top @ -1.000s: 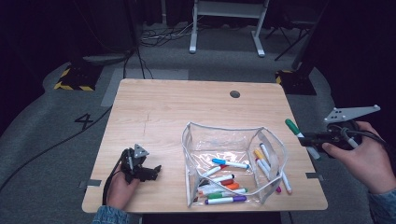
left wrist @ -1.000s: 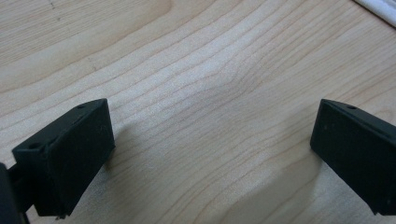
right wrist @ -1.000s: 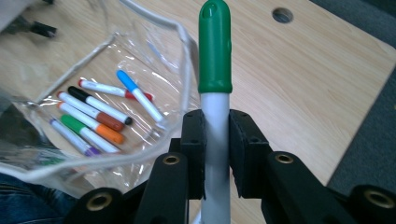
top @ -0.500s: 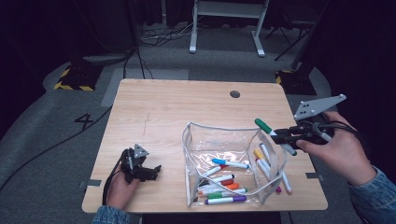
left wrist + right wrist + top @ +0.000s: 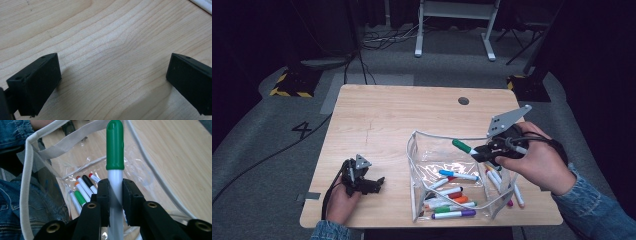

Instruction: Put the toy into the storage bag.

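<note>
1. High view: The right gripper (image 5: 478,151) carries a green-capped marker (image 5: 463,147) over the open mouth of a clear pouch (image 5: 422,172) on the tabletop (image 5: 387,115), where other markers (image 5: 452,206) already lie. The marker sits nearly level, cap out over the opening. Released at that angle, it could bridge the rim or roll off onto the wood. The left gripper (image 5: 373,182) rests on the tabletop well apart from the pouch, so nothing steadies the soft walls; a nudge could fold them or slide the pouch.

2. Left gripper view: Its jaws stand wide apart over bare wood, grasping nothing.

3. Right gripper view: The jaws are clenched on the marker's white barrel (image 5: 115,192), just below the green cap (image 5: 115,145). That smooth, round barrel could twist or slip in the pads. The pouch's white piping (image 5: 25,177) lies close alongside, and the cap may catch it on the way down.
</note>
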The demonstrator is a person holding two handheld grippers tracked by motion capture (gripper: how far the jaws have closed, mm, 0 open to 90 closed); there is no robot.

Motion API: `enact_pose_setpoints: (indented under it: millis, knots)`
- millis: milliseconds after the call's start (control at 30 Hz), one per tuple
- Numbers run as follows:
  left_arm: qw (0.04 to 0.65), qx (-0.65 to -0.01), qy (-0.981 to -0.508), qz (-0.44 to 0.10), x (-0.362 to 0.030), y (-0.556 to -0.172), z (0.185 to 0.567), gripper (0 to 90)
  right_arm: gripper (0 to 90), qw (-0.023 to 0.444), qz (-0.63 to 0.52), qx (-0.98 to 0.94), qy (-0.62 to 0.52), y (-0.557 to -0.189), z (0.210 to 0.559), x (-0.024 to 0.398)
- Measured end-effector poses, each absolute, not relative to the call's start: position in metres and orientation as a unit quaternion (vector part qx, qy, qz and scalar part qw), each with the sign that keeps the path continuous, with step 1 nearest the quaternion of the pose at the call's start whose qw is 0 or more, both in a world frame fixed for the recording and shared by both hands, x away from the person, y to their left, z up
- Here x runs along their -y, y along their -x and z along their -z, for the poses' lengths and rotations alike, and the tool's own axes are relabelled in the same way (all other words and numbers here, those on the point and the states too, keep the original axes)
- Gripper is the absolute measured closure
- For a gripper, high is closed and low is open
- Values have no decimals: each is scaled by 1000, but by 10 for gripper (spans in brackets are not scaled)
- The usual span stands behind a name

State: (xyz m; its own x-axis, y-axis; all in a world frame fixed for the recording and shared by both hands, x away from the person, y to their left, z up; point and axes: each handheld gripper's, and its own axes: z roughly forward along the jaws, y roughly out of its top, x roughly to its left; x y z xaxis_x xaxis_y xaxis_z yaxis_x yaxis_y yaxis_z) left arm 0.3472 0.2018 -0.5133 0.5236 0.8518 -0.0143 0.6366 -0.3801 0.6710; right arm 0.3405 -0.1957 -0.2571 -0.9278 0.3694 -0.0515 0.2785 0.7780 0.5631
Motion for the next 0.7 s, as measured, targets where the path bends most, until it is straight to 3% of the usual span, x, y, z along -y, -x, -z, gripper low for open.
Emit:
enact_pose_setpoints:
  millis: [700]
  knots:
    - [317, -458, -813, -170, -202, -347, 513, 0, 772, 11, -209, -973, -102, -341, 318, 139]
